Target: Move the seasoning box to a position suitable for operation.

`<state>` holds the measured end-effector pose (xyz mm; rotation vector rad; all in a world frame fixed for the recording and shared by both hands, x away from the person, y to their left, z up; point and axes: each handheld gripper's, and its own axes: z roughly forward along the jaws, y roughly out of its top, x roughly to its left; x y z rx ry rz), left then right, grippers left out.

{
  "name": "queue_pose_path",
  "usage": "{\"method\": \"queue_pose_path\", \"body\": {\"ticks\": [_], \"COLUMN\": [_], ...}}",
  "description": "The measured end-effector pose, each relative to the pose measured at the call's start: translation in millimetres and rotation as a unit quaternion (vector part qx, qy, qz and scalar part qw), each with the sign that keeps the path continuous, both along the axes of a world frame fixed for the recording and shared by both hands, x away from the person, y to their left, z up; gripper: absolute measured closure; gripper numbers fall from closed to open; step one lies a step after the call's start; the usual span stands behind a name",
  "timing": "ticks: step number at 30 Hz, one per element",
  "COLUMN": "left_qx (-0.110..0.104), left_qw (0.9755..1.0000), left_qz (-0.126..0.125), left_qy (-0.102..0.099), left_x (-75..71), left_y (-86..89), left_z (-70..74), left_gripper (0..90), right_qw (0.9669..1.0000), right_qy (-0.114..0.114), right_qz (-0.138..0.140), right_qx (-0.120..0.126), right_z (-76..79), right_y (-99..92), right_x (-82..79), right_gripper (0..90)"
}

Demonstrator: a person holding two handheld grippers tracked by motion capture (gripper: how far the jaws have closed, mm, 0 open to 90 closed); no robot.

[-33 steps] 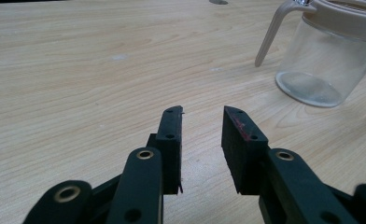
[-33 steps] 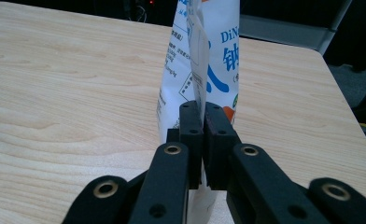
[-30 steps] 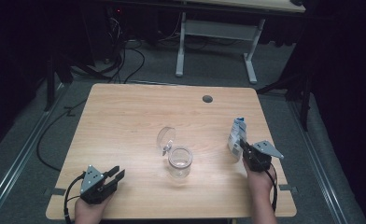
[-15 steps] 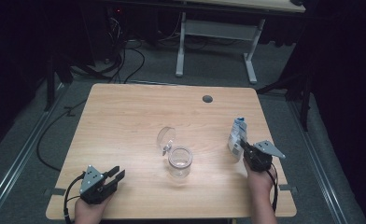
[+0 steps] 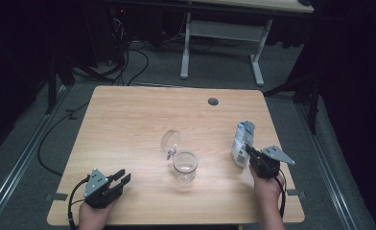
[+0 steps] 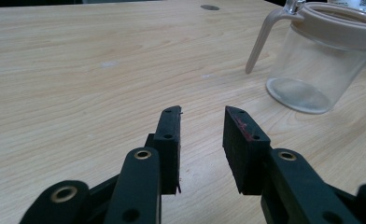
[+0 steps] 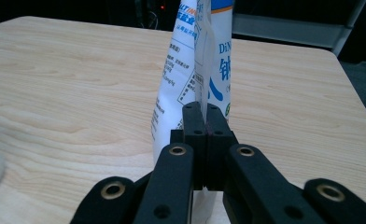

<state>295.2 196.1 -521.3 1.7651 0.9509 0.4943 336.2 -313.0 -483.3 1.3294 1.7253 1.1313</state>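
The right gripper (image 7: 204, 140) is clamped on the edge seam of a white and blue pouch (image 7: 190, 79), which stands upright on the table (image 5: 128, 124) directly ahead of its jaws. The pouch looks light, soft and crinkly, so it will likely sag and swing; a pinch on the stiff sealed edge, as here, seems the safest hold. The left gripper (image 6: 202, 135) hovers half open and empty, with a clear glass jar (image 6: 321, 65), lid flipped up, beyond it to its right; this looks fragile and slippery
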Motion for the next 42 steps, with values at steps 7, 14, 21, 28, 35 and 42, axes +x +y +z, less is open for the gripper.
{"method": "queue_pose_path", "body": {"ticks": [7, 14, 21, 28, 35, 42], "left_qx": [-0.005, -0.007, -0.012, -0.01, -0.007, -0.016], "left_qw": [0.9997, 0.9993, 0.9976, 0.994, 0.9935, 0.9938], "left_qz": [-0.024, -0.034, -0.067, -0.109, -0.114, -0.11], "left_qy": [-0.007, -0.012, -0.008, -0.001, -0.009, -0.009], "left_x": [6.4, 23.2, 44.2, 34.6, 27.3, 28.2], "left_y": [-15.1, -45.8, -71.3, -73.9, -68.2, -65.1], "left_z": [2.5, 10.9, 19.4, 4.2, 2.7, 1.6], "left_gripper": [66.8, 68.6, 68.8, 65.0, 63.3, 63.6], "right_qw": [0.9998, 0.9989, 0.9984, 0.9981, 0.994, 0.9876], "right_qy": [-0.005, -0.003, 0.011, 0.039, 0.09, 0.135], "right_qz": [0.018, 0.037, 0.045, 0.046, 0.061, 0.073], "right_qx": [0.01, 0.029, 0.034, 0.013, -0.015, -0.033], "right_z": [7.3, 12.4, 14.9, 24.5, 35.5, 43.6], "right_y": [5.5, 17.4, 40.6, 57.2, 56.4, 51.6], "right_x": [-16.3, -36.0, -44.5, -44.7, -44.3, -41.3], "right_gripper": [90.0, 90.0, 90.0, 90.0, 90.0, 90.0]}}
